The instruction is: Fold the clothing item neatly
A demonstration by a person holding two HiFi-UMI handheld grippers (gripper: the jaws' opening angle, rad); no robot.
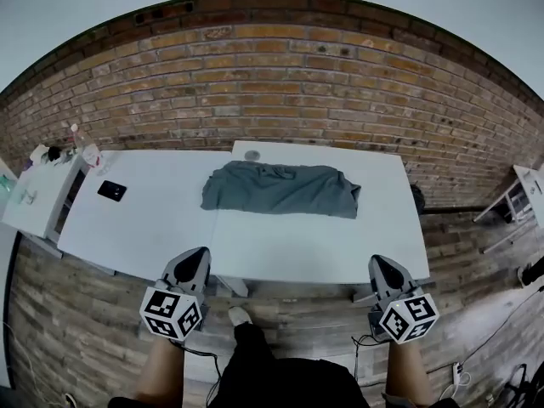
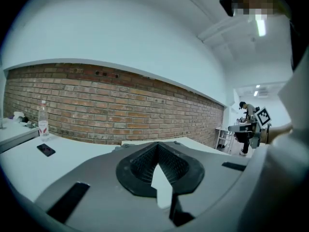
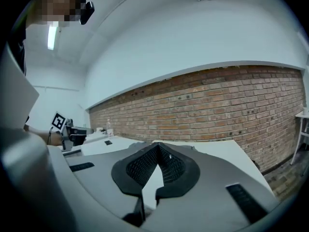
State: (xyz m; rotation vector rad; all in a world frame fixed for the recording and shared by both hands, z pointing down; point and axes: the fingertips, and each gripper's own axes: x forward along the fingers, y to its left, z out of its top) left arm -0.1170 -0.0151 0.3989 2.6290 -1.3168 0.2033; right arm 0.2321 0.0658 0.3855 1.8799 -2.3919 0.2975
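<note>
Brick wall (image 1: 280, 83) is backing the white counter (image 1: 323, 245). The shirt (image 1: 280, 189) is lying bunched along the far edge. The left hand-held gripper (image 1: 194, 262) and right hand-held gripper (image 1: 384, 269) are hovering off the near edge, jaws closed and empty. The fabric is probably soft and limp, so pinching its end corners is advised.

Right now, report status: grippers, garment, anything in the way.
Left gripper and right gripper shut, empty, short of the table. Grey garment flat at its far side, untouched. Phone well left, clear.
</note>
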